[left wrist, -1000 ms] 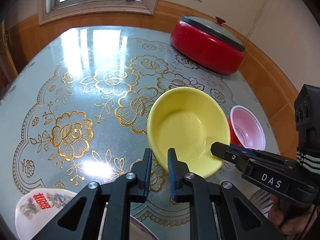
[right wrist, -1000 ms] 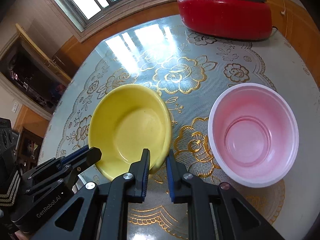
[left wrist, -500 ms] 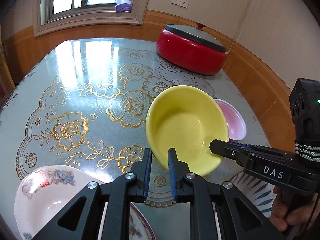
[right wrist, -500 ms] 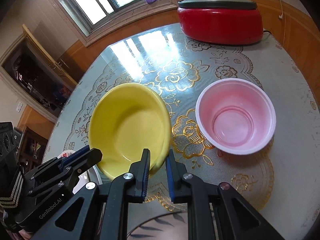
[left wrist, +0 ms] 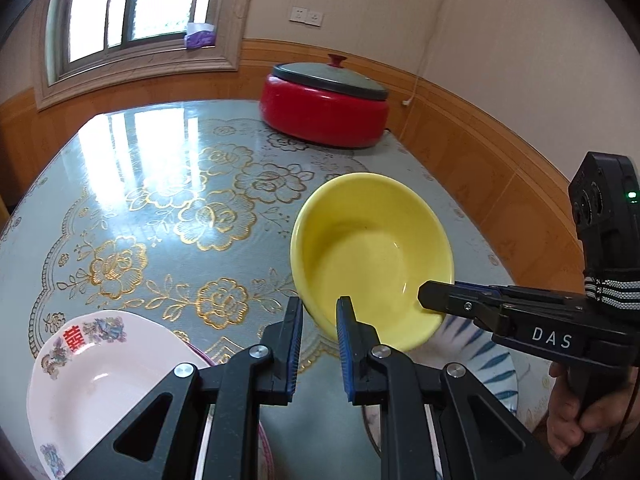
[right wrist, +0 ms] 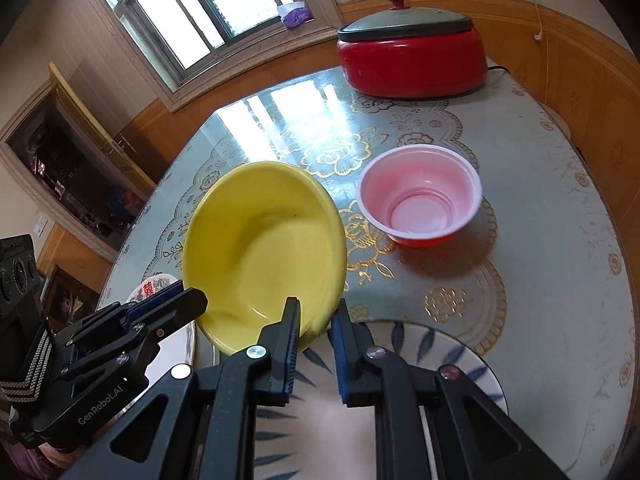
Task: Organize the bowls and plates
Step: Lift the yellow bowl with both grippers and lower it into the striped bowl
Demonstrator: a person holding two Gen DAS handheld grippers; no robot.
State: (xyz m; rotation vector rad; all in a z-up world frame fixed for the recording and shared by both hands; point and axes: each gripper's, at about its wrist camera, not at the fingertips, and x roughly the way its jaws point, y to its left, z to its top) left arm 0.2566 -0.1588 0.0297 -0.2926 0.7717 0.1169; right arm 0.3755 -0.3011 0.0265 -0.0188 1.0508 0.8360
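Observation:
A yellow bowl is held in the air above the table, tilted. My left gripper is shut on its near rim, and my right gripper is shut on its opposite rim; the bowl also shows in the right wrist view. Below the bowl lies a blue-leaf patterned plate, also partly visible in the left wrist view. A white floral plate with a red character lies at the near left. A pink-and-red bowl stands on the table beyond.
A red electric cooker with a grey lid stands at the table's far right; it also shows in the right wrist view. The table has a glossy floral cover. A wooden-panelled wall runs close along the right edge.
Both grippers have lifted the yellow bowl and drawn it back toward the near edge, over the blue-leaf plate. The white floral plate has come further into view.

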